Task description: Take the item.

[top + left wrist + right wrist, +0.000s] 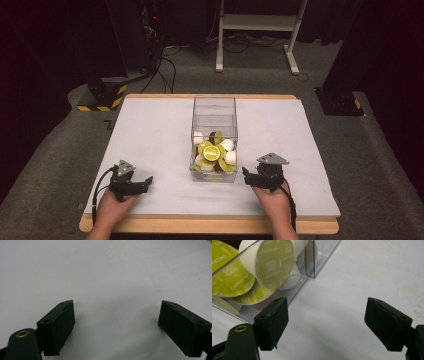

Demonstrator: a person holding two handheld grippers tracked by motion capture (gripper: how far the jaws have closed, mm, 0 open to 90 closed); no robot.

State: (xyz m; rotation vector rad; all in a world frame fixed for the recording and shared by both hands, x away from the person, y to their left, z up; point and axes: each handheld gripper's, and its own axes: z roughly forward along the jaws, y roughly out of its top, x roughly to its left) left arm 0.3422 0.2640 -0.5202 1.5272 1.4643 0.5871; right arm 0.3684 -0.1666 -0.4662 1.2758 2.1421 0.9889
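A clear plastic box [214, 107] stands in the middle of the table, its near half holding several coffee capsules [212, 152] with green lids and white bodies. My left gripper [146, 182] rests at the front left, well apart from the box, open over the bare white surface [117, 303]. My right gripper [246, 175] sits at the front right, close beside the box's near right corner. Its jaws stand open with nothing between them [326, 301]. In the right gripper view, a green-lidded capsule [273, 261] shows through the box wall [319, 255], just past the left jaw.
The white table top [150, 135] has a wooden front edge and grey carpet around it. A yellow-and-black striped base [102, 97] sits off the back left corner, a white frame stand [260, 22] behind, and a black base [340, 100] at the right.
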